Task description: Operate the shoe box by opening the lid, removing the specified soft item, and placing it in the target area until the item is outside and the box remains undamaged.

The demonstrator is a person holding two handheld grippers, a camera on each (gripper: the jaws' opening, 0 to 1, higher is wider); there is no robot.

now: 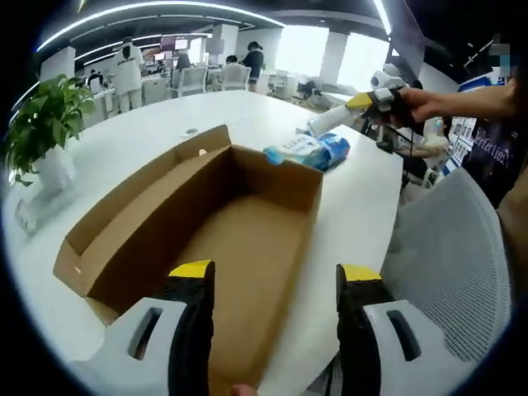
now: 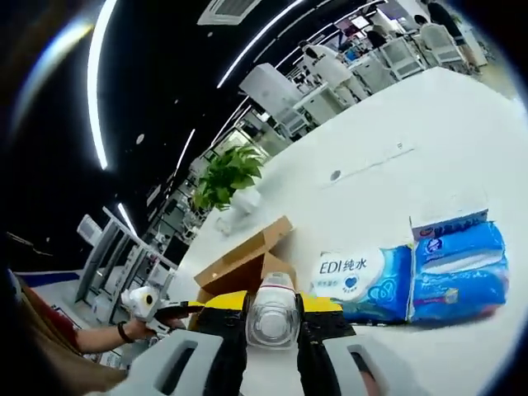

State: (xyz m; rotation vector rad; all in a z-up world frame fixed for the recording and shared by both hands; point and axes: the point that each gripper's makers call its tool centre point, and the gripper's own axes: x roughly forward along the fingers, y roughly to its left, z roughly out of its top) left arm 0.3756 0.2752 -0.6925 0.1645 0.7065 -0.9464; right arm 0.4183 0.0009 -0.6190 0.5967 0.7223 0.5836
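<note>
The open brown cardboard shoe box [image 1: 206, 231] is lying empty ahead of the left gripper [image 1: 276, 276], jaws wide apart. The right gripper [image 2: 272, 309] is clamping a clear plastic bottle [image 2: 271, 318] just short of the blue-and-white soft tissue pack [image 2: 412, 276] on the white table [image 2: 429, 140]; setting down seems next.

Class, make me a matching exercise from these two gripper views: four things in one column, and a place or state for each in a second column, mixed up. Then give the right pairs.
Things
1. cardboard shoe box
2. blue tissue pack
3. potted plant
4. clear bottle

Places or states
A. clamped between the right gripper's jaws
B. open and empty, in front of the left gripper
C. lying on the white table, outside the box
D. standing near the table's edge, away from the box

Pairs: 1-B, 2-C, 3-D, 4-A
</note>
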